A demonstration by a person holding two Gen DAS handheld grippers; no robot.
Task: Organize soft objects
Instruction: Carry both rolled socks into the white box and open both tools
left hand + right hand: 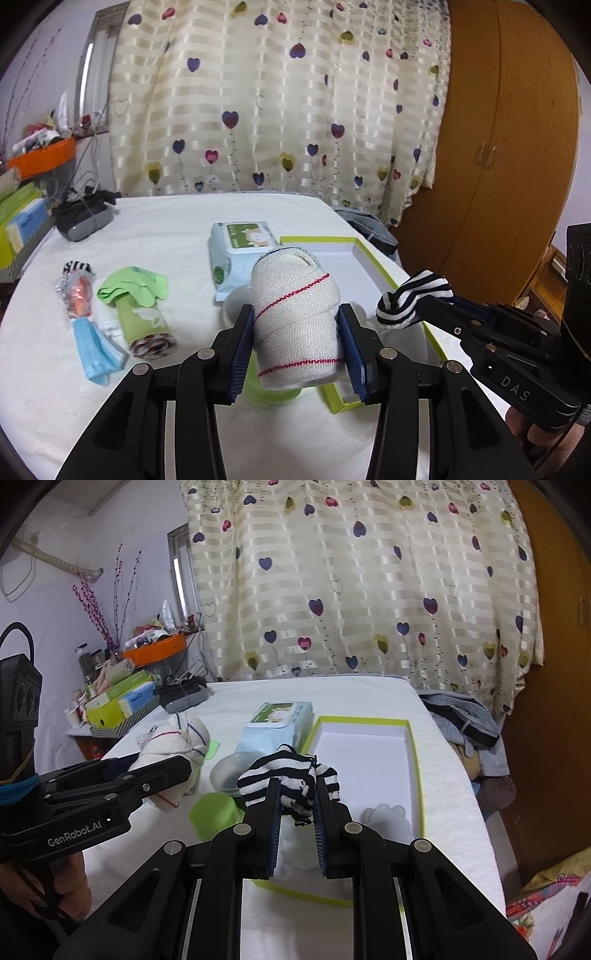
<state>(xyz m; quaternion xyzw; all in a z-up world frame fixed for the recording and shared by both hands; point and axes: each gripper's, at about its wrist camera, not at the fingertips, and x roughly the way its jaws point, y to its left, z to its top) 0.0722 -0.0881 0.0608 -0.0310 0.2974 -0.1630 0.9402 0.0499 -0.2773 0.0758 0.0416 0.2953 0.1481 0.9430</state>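
Observation:
In the left wrist view my left gripper (295, 326) is shut on a white bandage roll (295, 314) with a red stitched line, held above the table. To its right, my right gripper (428, 304) pinches a black-and-white striped sock (413, 293). The right wrist view shows the right gripper (295, 797) shut on that striped sock (288, 775), over the near end of a green-rimmed white box (369, 760). A white fluffy item (388, 814) lies in the box. The left gripper (159, 764) with the bandage roll (177, 738) is beside it on the left.
On the white table (166, 236) lie a wet-wipes pack (243, 251), a green cloth roll (142, 314), a blue mask (96, 350) and a clear packet (77, 295). A green cup (214, 814) and a clear bowl (231, 770) stand near the box (332, 254). A black device (83, 218) sits far left.

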